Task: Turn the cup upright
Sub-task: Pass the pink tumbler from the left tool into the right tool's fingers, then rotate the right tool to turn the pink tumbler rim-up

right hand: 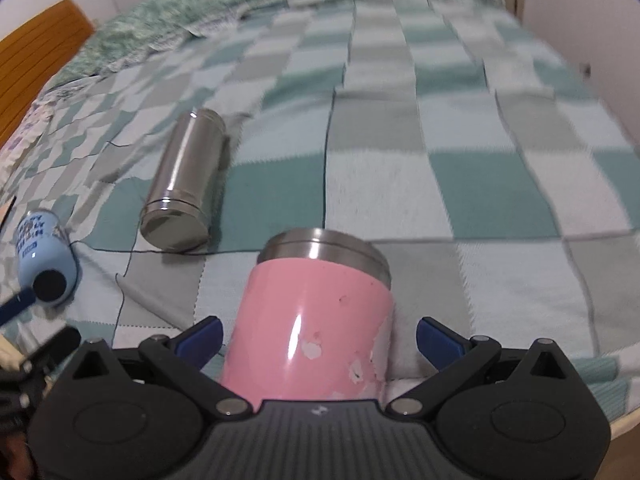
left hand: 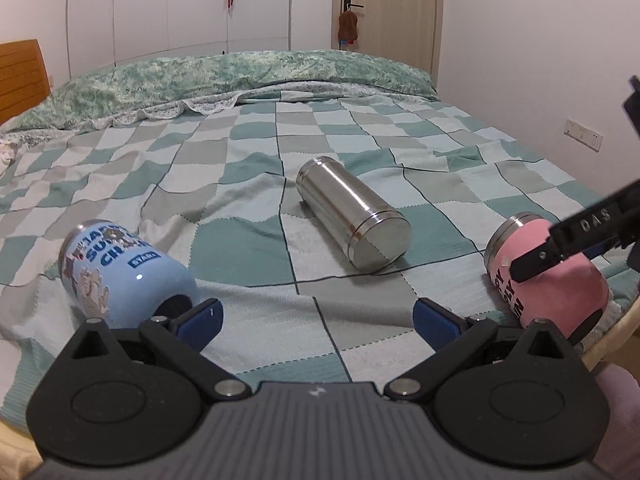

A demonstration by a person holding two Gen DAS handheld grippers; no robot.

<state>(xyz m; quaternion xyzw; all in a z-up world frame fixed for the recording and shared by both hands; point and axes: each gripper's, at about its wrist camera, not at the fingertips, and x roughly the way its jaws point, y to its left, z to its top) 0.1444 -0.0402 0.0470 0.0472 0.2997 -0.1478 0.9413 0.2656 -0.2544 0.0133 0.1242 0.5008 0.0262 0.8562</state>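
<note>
1. Bed [left hand: 120, 184]: covered by a checked blanket in teal, grey and pale squares; a green patterned quilt [left hand: 224, 72] is bunched along the far edge. A wooden headboard [left hand: 20, 76] shows at far left.
2. Left hand-held gripper [left hand: 318, 318]: low over the near edge of the bed, jaws spread wide, nothing between the blue pads [left hand: 200, 318].
3. Right hand-held gripper [right hand: 319, 340]: jaws open, one on each side of the pink cup. Left pad just beside the cup wall; a visible gap on the right. Not closed on it.
4. Steel flask [left hand: 354, 216]: lying on its side mid-blanket, capped end toward the near edge, between the two cups and apart from both.
5. Blue cup [left hand: 116, 272]: lying on its side at left, printed with cartoon figures and lettering. Dark mouth faces the near edge, just beside the left hand-held gripper's left pad.
6. Pink cup [right hand: 316, 320]: the task item. On its side at the right near edge of the bed, steel band pointing away from the right wrist camera. Paint chipped in several spots. Not upright.
</note>
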